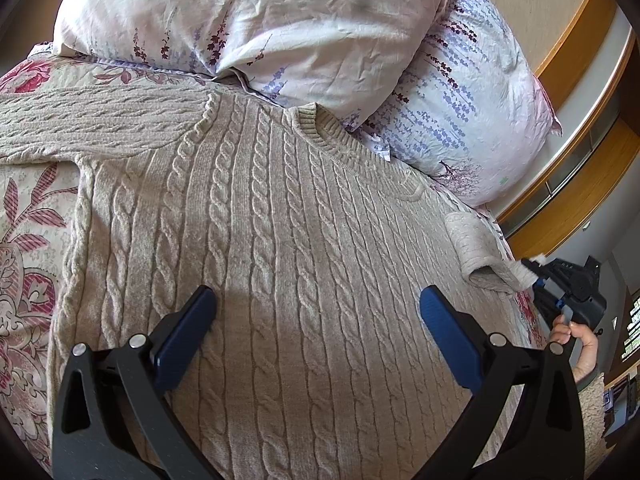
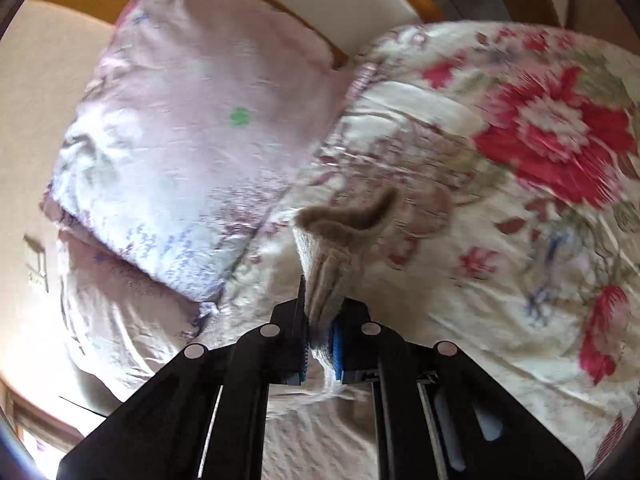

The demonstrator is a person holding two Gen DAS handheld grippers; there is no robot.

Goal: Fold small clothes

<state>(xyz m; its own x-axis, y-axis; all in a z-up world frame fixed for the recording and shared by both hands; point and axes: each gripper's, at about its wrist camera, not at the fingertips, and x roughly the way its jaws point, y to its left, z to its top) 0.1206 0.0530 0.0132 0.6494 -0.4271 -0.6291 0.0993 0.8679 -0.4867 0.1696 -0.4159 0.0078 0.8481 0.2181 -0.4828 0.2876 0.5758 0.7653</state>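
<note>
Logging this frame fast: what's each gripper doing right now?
Left gripper: open, hovering over the sweater, holding nothing.
Right gripper: shut on the sweater's sleeve cuff, lifted off the floral quilt.

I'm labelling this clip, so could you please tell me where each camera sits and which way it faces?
Left wrist: on the open left gripper, looking across the sweater toward the pillows; the right hand shows.
Right wrist: on the right gripper, shut on the sweater's sleeve cuff, facing the floral bedspread.
Shared: sweater, pillows, bedspread.
</note>
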